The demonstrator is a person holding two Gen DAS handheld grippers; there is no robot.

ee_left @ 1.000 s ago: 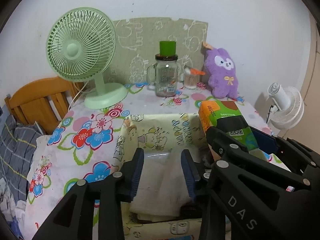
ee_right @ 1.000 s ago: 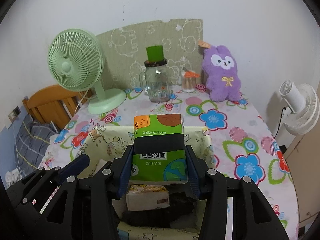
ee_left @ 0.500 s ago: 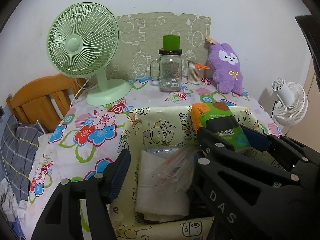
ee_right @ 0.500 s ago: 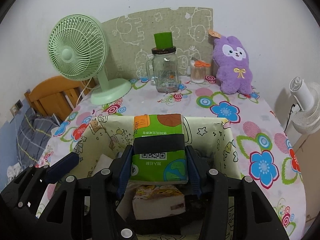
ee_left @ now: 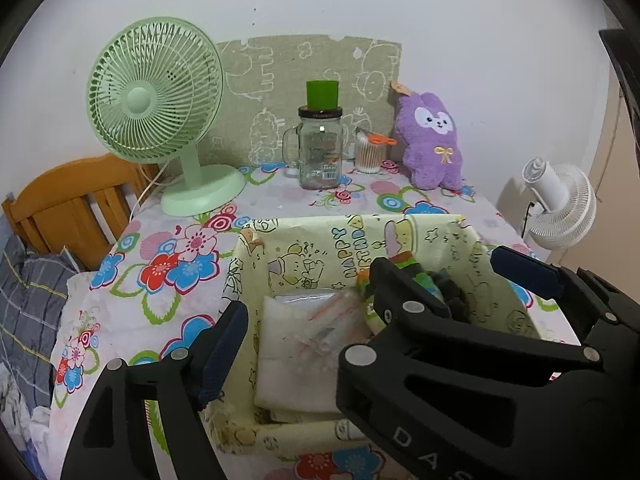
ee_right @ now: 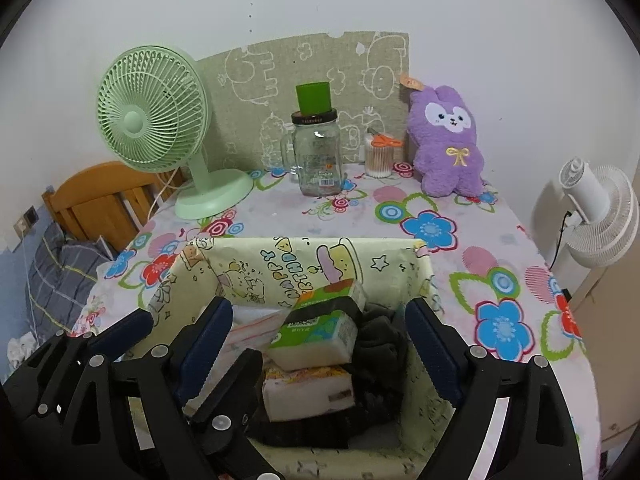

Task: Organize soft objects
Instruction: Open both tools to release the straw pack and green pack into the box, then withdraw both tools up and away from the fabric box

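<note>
**Both tongs opening over the yellow box**

The right tongs (ee_right: pixel 316 332) are opening in the lower middle of the right wrist view, their blue pads wide apart and touching nothing. Between and below them, the green tissue pack (ee_right: pixel 316 336) lies tilted inside the yellow box (ee_right: pixel 424 276), resting on a second tissue pack (ee_right: pixel 308 392). Dark cloth (ee_right: pixel 380 344) fills the box's right side.

In the left wrist view the left tongs (ee_left: pixel 304 344) are also opening at the bottom of the frame, with only the left pad visible; nothing is pressed by it. A white packet in clear plastic (ee_left: pixel 308 344) lies in the box's left half beneath them.

The box stands on the flowered surface (ee_right: pixel 440 208). Toward the upper part of the frame stand a green fan (ee_right: pixel 156 120), a glass jar (ee_right: pixel 318 156) and a purple plush toy (ee_right: pixel 448 140).
</note>
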